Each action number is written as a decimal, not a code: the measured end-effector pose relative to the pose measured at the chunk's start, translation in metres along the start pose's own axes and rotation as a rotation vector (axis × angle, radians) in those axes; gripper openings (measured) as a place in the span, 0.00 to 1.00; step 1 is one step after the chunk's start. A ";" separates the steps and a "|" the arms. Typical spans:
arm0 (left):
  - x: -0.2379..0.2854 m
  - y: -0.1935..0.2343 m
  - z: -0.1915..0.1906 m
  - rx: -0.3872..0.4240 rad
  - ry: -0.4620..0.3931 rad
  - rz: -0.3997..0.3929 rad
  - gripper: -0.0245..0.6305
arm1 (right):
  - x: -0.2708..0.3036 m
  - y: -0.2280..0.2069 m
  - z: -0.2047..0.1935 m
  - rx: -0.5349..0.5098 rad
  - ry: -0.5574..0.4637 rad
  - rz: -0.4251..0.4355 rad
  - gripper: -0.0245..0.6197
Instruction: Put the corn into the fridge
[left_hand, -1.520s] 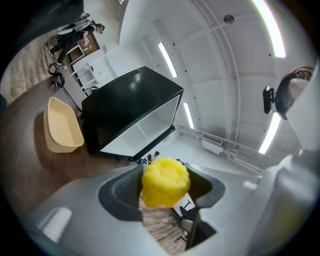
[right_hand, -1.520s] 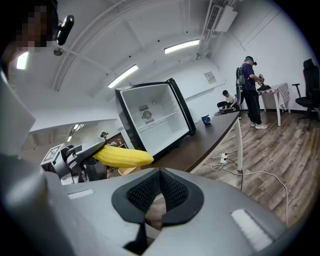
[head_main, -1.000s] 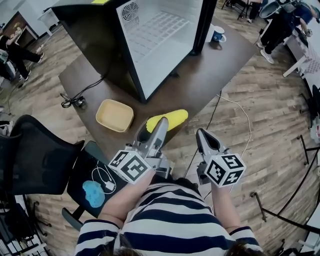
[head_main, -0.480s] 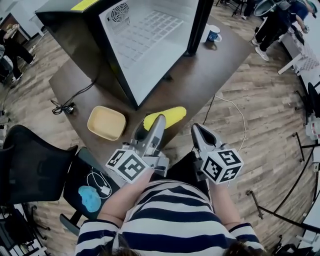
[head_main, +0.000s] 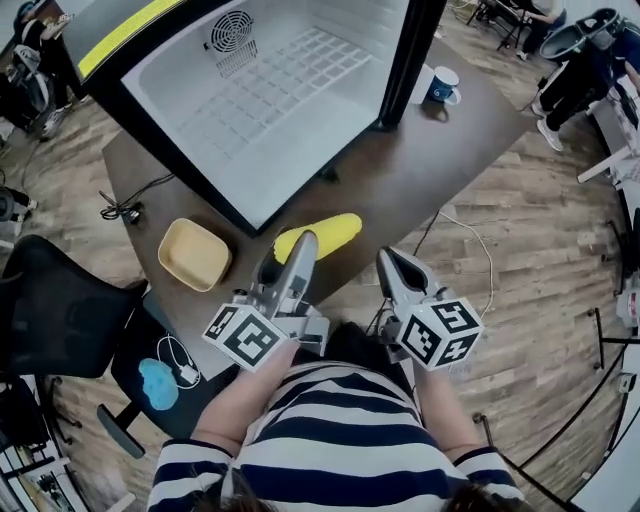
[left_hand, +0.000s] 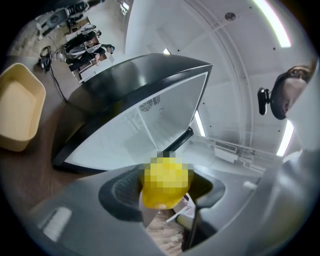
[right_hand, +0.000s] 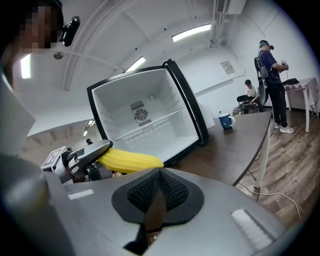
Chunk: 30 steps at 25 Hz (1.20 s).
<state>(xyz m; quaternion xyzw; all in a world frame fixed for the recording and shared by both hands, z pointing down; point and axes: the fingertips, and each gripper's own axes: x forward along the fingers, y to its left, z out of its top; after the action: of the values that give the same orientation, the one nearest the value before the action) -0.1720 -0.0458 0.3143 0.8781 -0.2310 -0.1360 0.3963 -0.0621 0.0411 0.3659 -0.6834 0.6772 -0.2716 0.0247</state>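
Corn in transit toward the open fridge, not yet in.
The fridge (head_main: 270, 110) sits open on the table (head_main: 400, 170), its white inside bare. The corn (head_main: 325, 233) is clamped by one end in the left gripper (head_main: 303, 243), free end pointing at the opening, just outside its front edge. The right gripper (head_main: 392, 262) is beside it, clenched on nothing. Next, probably: reach the corn past the frame, set it down inside, let go.

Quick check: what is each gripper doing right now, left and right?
Left gripper: closed on the corn.
Right gripper: closed, nothing between its jaws.
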 end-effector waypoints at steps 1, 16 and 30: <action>0.007 -0.003 -0.002 0.003 -0.016 0.012 0.04 | 0.000 -0.008 0.005 -0.006 0.005 0.017 0.03; 0.083 -0.052 -0.011 0.117 -0.264 0.156 0.04 | 0.012 -0.098 0.062 -0.106 0.095 0.268 0.03; 0.085 -0.088 0.018 0.330 -0.457 0.283 0.04 | 0.026 -0.095 0.095 -0.186 0.083 0.462 0.03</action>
<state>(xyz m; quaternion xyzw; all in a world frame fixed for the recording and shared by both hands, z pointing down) -0.0806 -0.0495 0.2315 0.8364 -0.4530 -0.2338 0.2012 0.0612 -0.0072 0.3315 -0.4979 0.8381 -0.2231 -0.0046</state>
